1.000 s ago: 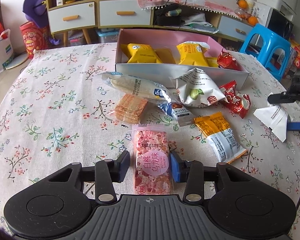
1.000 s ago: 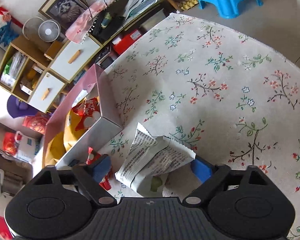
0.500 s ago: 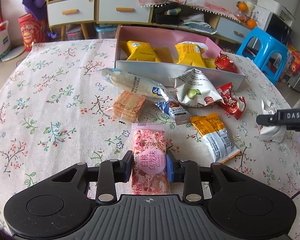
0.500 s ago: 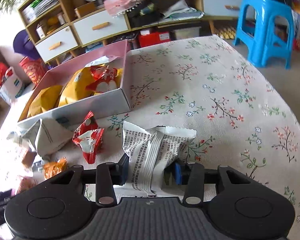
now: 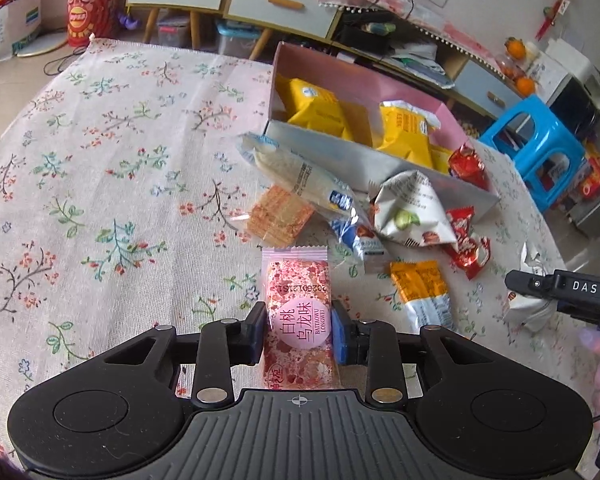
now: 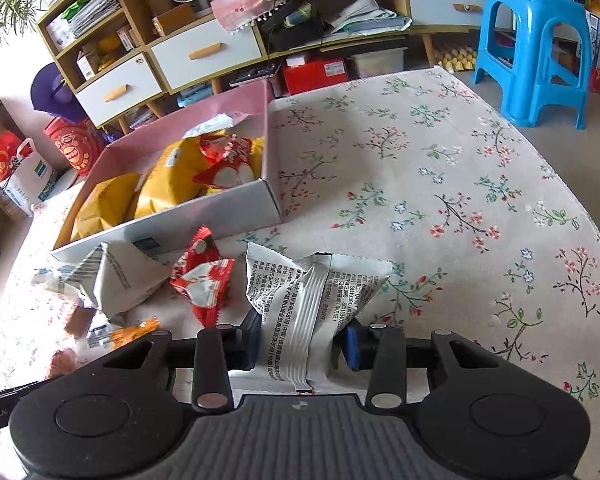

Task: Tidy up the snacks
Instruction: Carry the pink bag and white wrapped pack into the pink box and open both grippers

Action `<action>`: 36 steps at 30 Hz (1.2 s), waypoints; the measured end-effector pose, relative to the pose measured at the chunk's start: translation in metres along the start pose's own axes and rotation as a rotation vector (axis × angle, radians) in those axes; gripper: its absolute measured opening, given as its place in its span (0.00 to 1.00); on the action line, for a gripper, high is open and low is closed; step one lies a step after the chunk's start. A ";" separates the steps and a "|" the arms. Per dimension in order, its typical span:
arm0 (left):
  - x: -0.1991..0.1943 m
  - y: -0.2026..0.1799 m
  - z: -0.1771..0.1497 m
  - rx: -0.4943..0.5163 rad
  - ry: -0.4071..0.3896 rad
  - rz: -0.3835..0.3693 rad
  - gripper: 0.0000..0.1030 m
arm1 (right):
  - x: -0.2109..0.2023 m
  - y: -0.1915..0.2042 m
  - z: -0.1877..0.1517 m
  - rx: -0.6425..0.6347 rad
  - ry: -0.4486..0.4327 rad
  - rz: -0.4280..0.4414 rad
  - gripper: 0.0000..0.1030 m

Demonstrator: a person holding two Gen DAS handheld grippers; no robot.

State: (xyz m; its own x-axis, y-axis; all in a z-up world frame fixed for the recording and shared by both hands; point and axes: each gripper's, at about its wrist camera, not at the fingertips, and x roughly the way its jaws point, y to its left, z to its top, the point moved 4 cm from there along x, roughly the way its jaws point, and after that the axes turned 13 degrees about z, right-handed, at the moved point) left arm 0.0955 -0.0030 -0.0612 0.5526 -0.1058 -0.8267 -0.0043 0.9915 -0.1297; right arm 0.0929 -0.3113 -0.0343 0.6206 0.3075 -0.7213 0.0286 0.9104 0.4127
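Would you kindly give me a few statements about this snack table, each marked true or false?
1. The left gripper is shut on the pink bar. True.
2. The right gripper is open and holds nothing. False: it is shut on a white packet.
3. The box holds yellow packets. True.
4. The blue stool stands on the table. False: it stands on the floor.

pink snack packet [image 5: 298, 320]: "白桃乌龙味", "BAITAOWU LONGWEI", code "20260121S1" printed upside down
right gripper [image 5: 572, 294] body: "DAS"
white packet [image 6: 304, 312]: "GB19300", small print otherwise unreadable
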 end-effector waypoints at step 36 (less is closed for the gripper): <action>0.030 -0.027 0.172 0.011 -0.197 -0.073 0.28 | 0.038 0.079 0.134 0.087 -0.139 0.263 0.28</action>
State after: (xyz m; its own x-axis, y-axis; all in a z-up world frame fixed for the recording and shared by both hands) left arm 0.2550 -0.0203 0.0118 0.7033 -0.1618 -0.6922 0.0500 0.9826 -0.1789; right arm 0.2240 -0.2648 0.0453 0.7164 0.4830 -0.5034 -0.0834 0.7757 0.6256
